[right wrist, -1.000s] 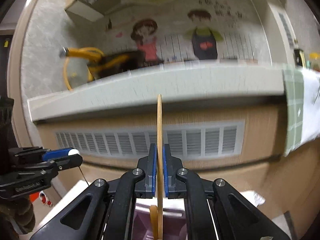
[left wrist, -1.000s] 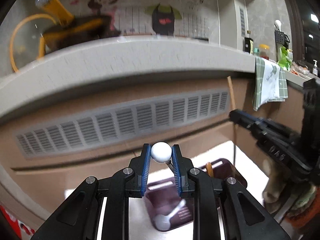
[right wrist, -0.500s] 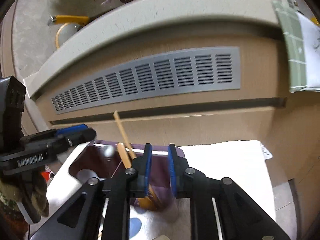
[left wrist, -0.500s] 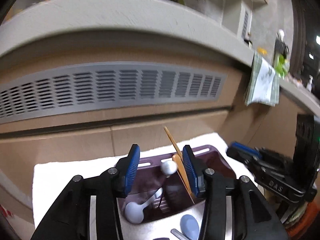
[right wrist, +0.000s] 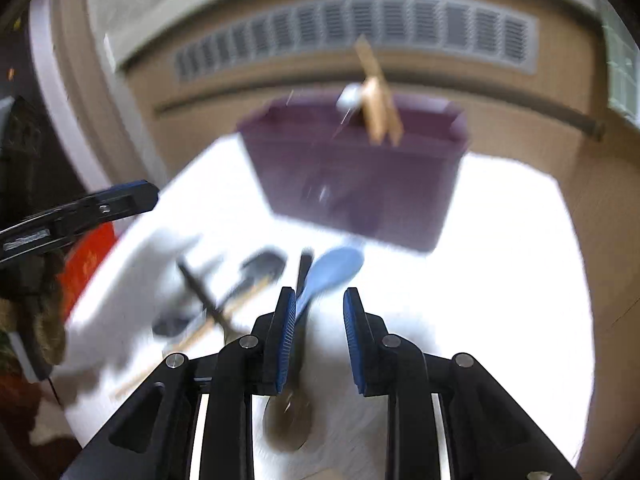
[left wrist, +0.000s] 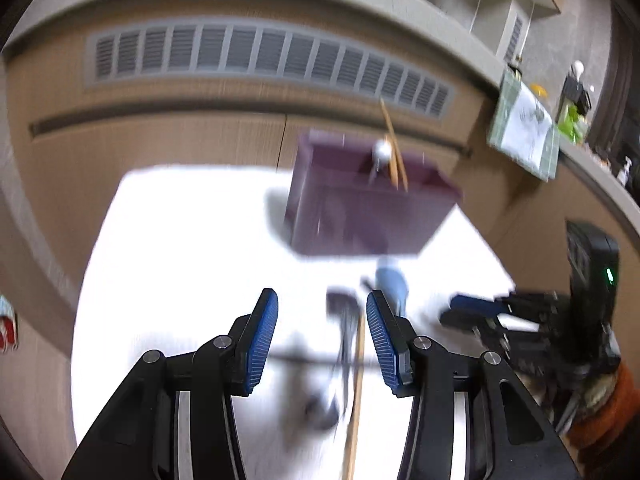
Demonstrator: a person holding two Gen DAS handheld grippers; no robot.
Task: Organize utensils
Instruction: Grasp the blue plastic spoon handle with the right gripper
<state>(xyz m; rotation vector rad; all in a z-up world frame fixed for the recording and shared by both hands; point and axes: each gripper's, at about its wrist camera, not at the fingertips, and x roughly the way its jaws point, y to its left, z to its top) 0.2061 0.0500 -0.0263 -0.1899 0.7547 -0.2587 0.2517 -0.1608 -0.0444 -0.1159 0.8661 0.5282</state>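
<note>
A purple utensil bin [left wrist: 360, 208] stands at the back of a white cloth [left wrist: 180, 260]; a white-ended spoon [left wrist: 382, 150] and wooden chopsticks [left wrist: 394, 152] stick out of it. It also shows in the right wrist view [right wrist: 360, 184]. My left gripper [left wrist: 322, 344] is open and empty, above several loose utensils, among them a wooden chopstick [left wrist: 356, 400]. My right gripper [right wrist: 318, 340] is open, over a light blue spoon [right wrist: 332, 270] and a dark spoon [right wrist: 294, 412]. A black spatula [right wrist: 256, 270] lies to its left. Both views are blurred.
A beige cabinet front with a grey vent grille [left wrist: 260, 60] rises behind the cloth, under a grey counter edge. A checked towel [left wrist: 524, 132] hangs at the right. Something red [right wrist: 86, 264] lies off the cloth's left side.
Both grippers have opened and let go: the white spoon and the chopstick now stand in the bin. Both grippers have pulled back and tilted down over the loose utensils.
</note>
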